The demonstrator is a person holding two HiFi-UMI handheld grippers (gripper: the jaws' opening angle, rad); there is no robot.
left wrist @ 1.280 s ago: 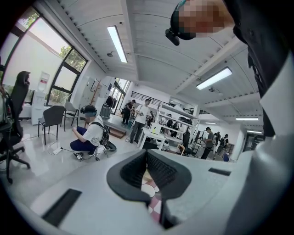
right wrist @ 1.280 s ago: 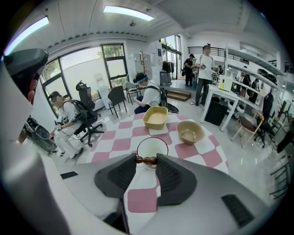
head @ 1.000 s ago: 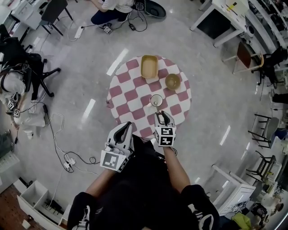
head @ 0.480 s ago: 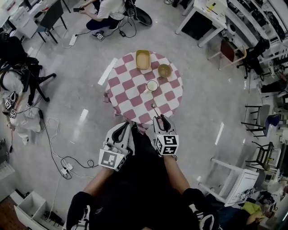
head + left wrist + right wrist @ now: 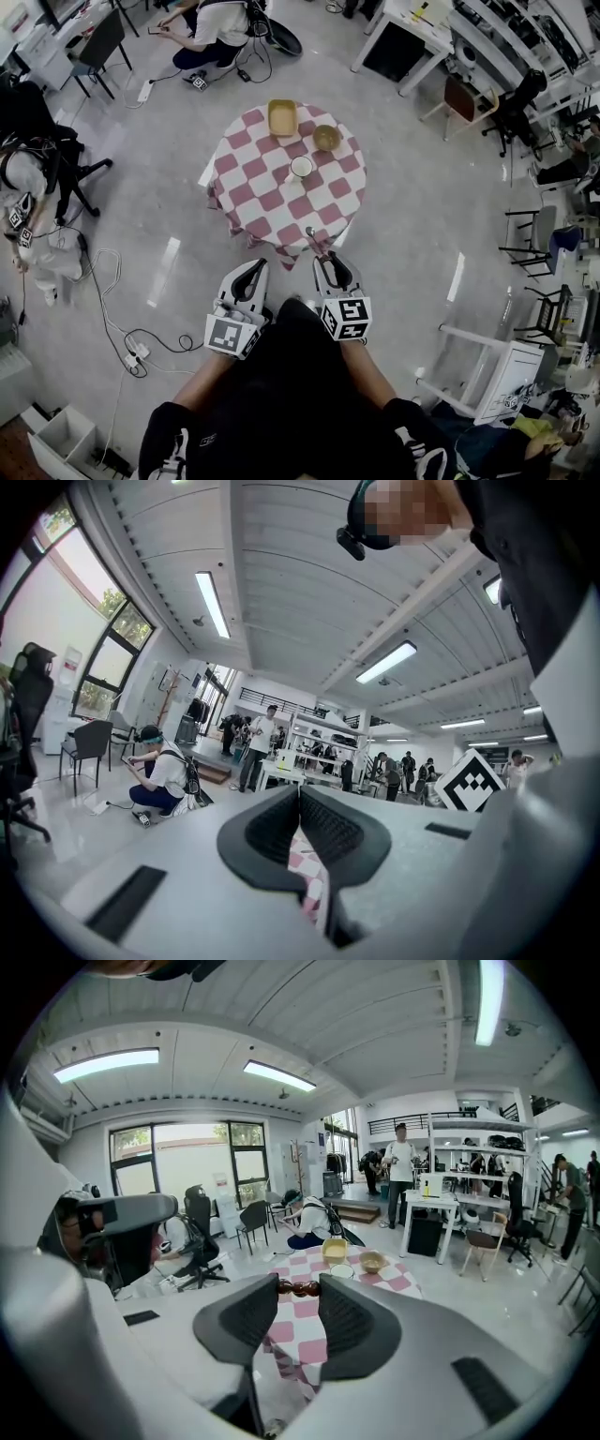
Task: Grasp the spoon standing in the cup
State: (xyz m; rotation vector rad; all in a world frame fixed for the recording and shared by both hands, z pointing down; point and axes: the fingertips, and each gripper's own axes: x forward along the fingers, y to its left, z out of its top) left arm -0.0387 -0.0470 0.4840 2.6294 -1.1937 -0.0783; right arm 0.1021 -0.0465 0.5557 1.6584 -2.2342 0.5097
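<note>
The white cup (image 5: 301, 167) stands on the round table with a red-and-white checked cloth (image 5: 253, 202), far ahead of both grippers; it also shows small in the right gripper view (image 5: 341, 1270). My right gripper (image 5: 322, 256) is shut on the spoon (image 5: 310, 234), which sticks out past the fingertips toward the table's near edge. In the right gripper view the spoon's brown beaded handle (image 5: 291, 1287) is pinched across the tips of the right gripper (image 5: 300, 1291). My left gripper (image 5: 251, 272) hangs beside it with tips together and nothing in them (image 5: 300, 795).
A tan box (image 5: 281, 117) and a wooden bowl (image 5: 326, 138) sit on the table behind the cup. Cables and a power strip (image 5: 136, 352) lie on the floor at left. Office chairs (image 5: 56, 159), desks (image 5: 403, 42) and a crouching person (image 5: 211, 28) ring the room.
The spoon has come out of the cup in my right gripper. Both grippers have drawn back from the table, which now lies farther ahead and looks smaller.
</note>
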